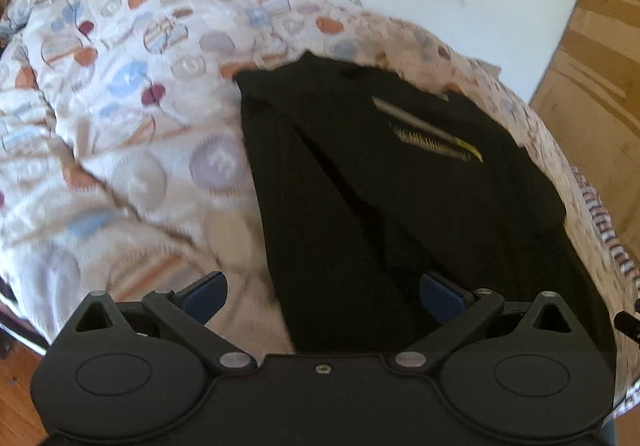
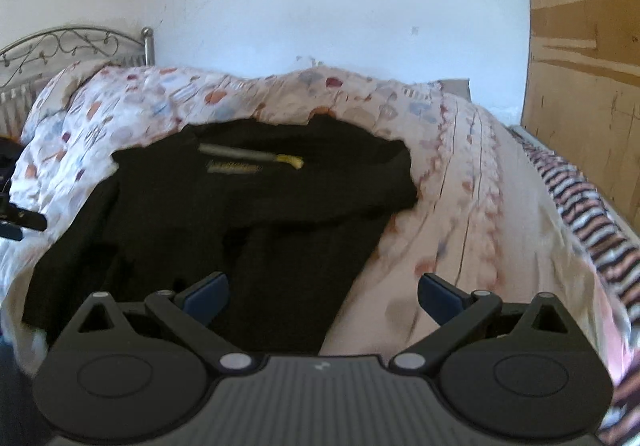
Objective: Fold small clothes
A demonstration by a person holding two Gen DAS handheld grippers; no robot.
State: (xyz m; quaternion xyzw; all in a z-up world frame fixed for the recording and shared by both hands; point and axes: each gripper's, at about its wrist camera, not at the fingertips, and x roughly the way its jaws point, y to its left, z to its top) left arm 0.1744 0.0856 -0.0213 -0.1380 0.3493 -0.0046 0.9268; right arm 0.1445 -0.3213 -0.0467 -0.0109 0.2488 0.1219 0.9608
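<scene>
I am looking down along both tools at a black fabric garment with a grey-and-yellow stripe across it (image 2: 224, 214), which is lying partly folded on the patterned quilt of the bed (image 1: 120, 126), close to the bed's near edge, with a white wall (image 2: 320, 6) behind. I am holding the left gripper (image 1: 323, 296) just above the garment's near edge, its blue-padded fingers (image 1: 208, 296) spread wide and pinching nothing; one finger is hanging over the quilt, the other over the black cloth. I am holding the right gripper (image 2: 322, 296) spread wide too and empty, over the garment's right border, where cloth meets quilt. I am judging this piece to be light, limp and thin, likely to sag and slide on itself, while the puffy quilt beneath is giving little firm backing. I am thinking the best hold is at the near hem corners, one per tool, pinching only the cloth layers and not the quilt.
</scene>
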